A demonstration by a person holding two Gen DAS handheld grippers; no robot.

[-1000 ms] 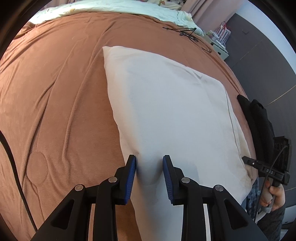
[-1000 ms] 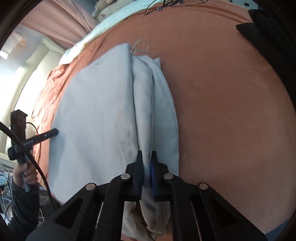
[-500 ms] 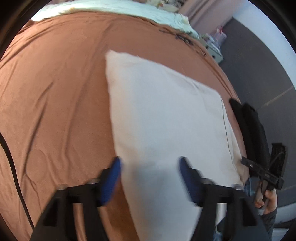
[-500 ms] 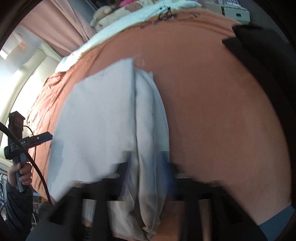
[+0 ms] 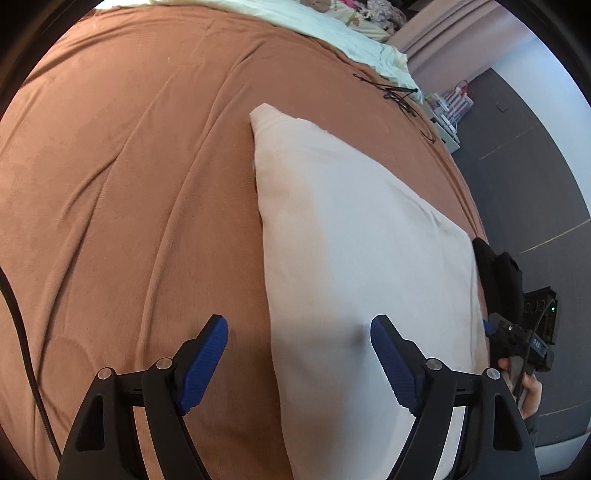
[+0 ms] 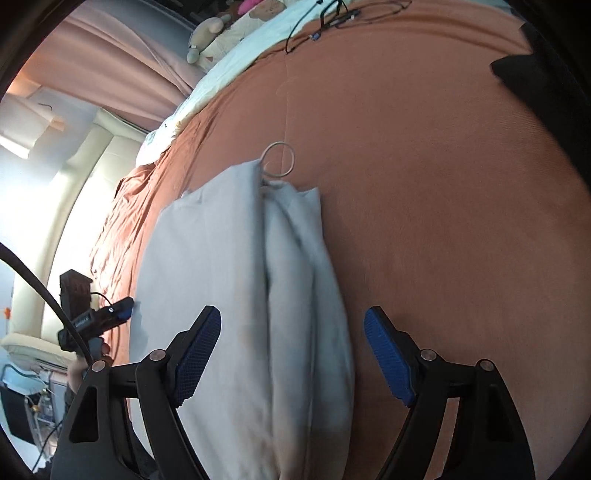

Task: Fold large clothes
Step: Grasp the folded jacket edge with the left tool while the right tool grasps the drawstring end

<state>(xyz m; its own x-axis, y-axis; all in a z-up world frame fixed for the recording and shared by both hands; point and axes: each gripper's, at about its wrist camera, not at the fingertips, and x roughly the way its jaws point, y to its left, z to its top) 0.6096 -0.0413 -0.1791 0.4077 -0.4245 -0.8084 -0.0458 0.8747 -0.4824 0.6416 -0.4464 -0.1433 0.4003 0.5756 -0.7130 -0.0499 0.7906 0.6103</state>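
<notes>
A pale, cream-white garment (image 5: 351,240) lies folded into a long flat rectangle on the brown bedspread (image 5: 129,184). My left gripper (image 5: 298,325) hovers over its near left edge; its jaws are opening, the blue pads stand wide apart, and neither touches the cloth. In the right wrist view the same garment (image 6: 221,277) shows stacked folds along its right side and a drawstring loop (image 6: 279,158) at its far end. My right gripper (image 6: 292,314) is open above those folds and grips nothing.
A black garment (image 5: 498,269) lies at the bed's right edge, also seen as a black garment (image 6: 535,74) at the upper right. Black cables (image 5: 399,96) lie near the white sheet (image 5: 332,29) at the bed's head. Brown bedspread (image 6: 443,184) stretches right of the folds.
Both grippers let go of the garment and spread wide. Both drew back from the cloth, so more of the bed shows in each view.
</notes>
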